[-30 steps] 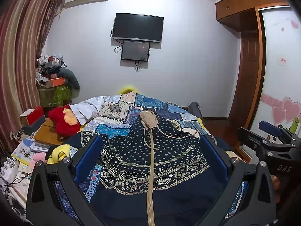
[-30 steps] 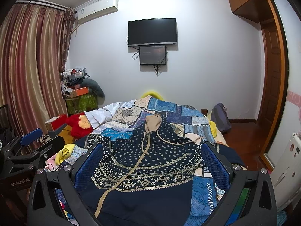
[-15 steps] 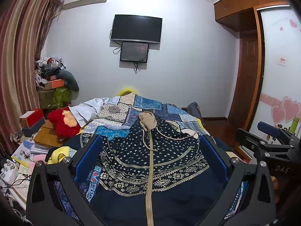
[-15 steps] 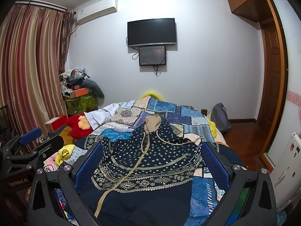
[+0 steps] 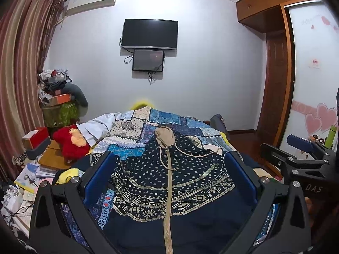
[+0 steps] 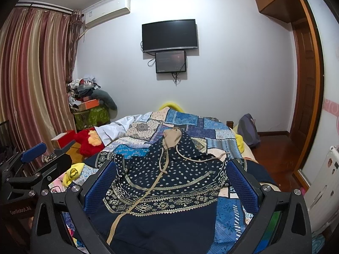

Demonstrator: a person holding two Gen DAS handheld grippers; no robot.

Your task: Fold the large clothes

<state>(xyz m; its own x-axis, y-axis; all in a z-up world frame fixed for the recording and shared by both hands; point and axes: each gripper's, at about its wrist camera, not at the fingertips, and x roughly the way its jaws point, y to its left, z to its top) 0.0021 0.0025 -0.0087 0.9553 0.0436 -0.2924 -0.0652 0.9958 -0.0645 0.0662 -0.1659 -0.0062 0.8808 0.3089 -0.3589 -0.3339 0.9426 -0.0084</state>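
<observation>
A dark navy hooded jacket (image 5: 169,182) with white dots, a beige patterned band and a beige zipper lies spread on the bed, its beige-lined hood (image 5: 164,136) pointing to the far wall. My left gripper (image 5: 169,160) hovers above its lower half, open, with nothing between the blue pads. My right gripper (image 6: 171,165) is also open and empty, held over the same jacket (image 6: 169,182) a little to the right. Each gripper shows in the other's view: the right gripper (image 5: 300,148) at the right edge, the left gripper (image 6: 34,154) at the left.
The bed wears a blue patchwork quilt (image 5: 169,122). A red plush toy (image 5: 70,141), boxes and books crowd the left side. A piled stand (image 6: 89,105) is by the striped curtain. A wooden wardrobe (image 5: 273,84) and sliding door are on the right; a TV (image 5: 150,33) hangs ahead.
Both views have shifted only slightly; the grippers stay open above the jacket, and the jacket has not moved.
</observation>
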